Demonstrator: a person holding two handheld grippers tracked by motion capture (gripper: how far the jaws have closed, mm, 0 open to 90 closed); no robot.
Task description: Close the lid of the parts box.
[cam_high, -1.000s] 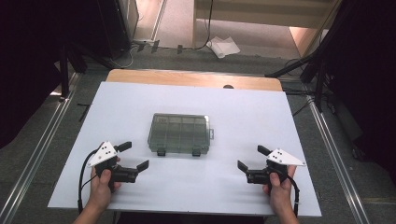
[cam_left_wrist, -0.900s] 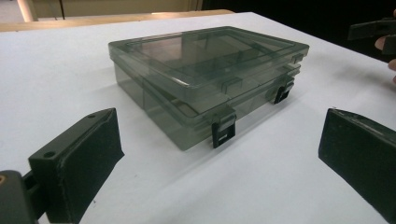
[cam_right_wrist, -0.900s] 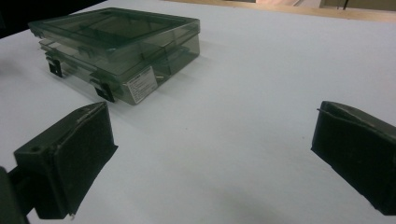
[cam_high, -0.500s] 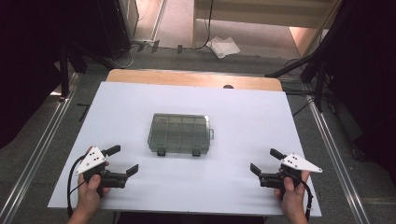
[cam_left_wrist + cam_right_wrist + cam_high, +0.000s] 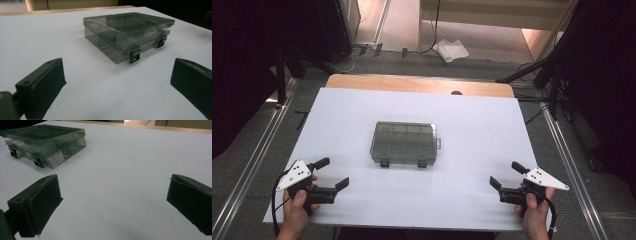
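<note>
A smoky clear plastic compartment box (image 5: 404, 143) lies closed in the middle of the white table top (image 5: 472, 130), its two dark latches facing the person. The same box (image 5: 127, 35) sits ahead and to the right in the left gripper view, and the box (image 5: 45, 143) lies at the upper left in the right gripper view, a white label on its end. My left gripper (image 5: 332, 173) is held at the front left corner, open and empty. My right gripper (image 5: 507, 175) is held at the front right, also open with nothing between its jaws.
A wooden strip (image 5: 417, 85) runs along the table's far edge. Metal rails (image 5: 257, 150) flank the table on the floor. A crumpled white sheet (image 5: 452, 50) and cables lie on the floor beyond. Dark equipment stands at both sides.
Both hands have drawn back toward the person and outward, so the grippers now sit nearer the front corners. The box has not moved. Both grippers stayed open.
</note>
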